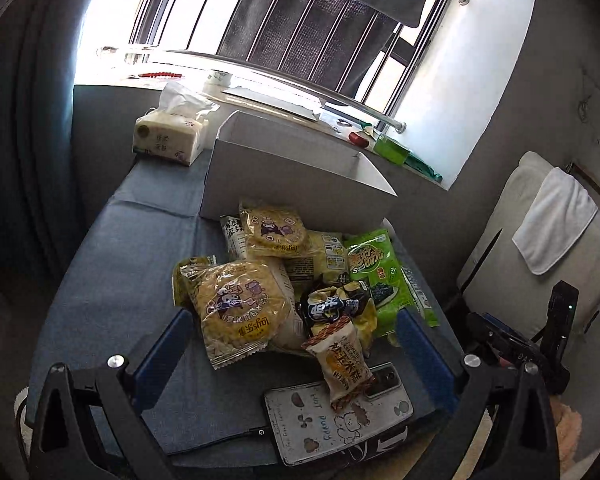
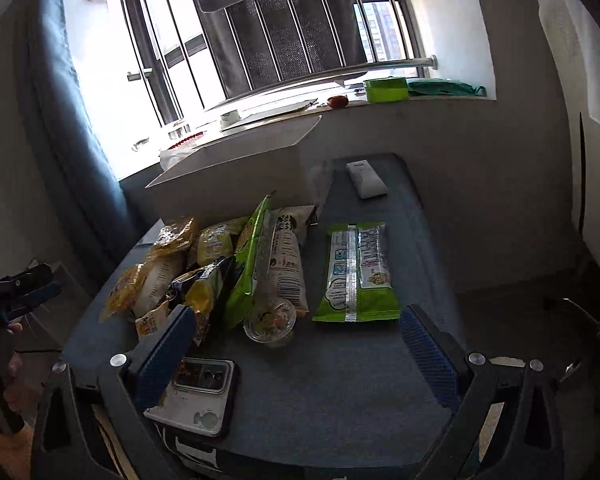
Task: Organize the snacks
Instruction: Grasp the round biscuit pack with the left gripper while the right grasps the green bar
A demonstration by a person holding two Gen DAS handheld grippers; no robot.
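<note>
The white box (image 1: 284, 168) stands open at the far end of the blue table (image 1: 112, 280), under the window, and I place everything from it. The snack pile (image 1: 284, 280) lies on the table just in front of the box, touching its front wall. In the pile, a big yellow round cake packet (image 1: 236, 312) is on the near left, a green seaweed packet (image 1: 384, 276) on the right side, and a small orange packet (image 1: 342, 364) at the near edge, resting partly on a phone (image 1: 332, 416).

The left gripper (image 1: 292, 344) hovers over the near edge of the pile. Its jaws are wide apart and hold nothing; the yellow packet and the orange packet lie between the blue pads below.

The right gripper (image 2: 296, 344) is also wide open and empty, with nothing touching its pads. Ahead of it, one green packet (image 2: 358, 272) lies alone, face down, in front of the box to the right, apart from the pile. A small clear cup (image 2: 270, 320) sits at the near edge of the pile. A white remote (image 2: 366, 179) lies just right of the box.
</note>
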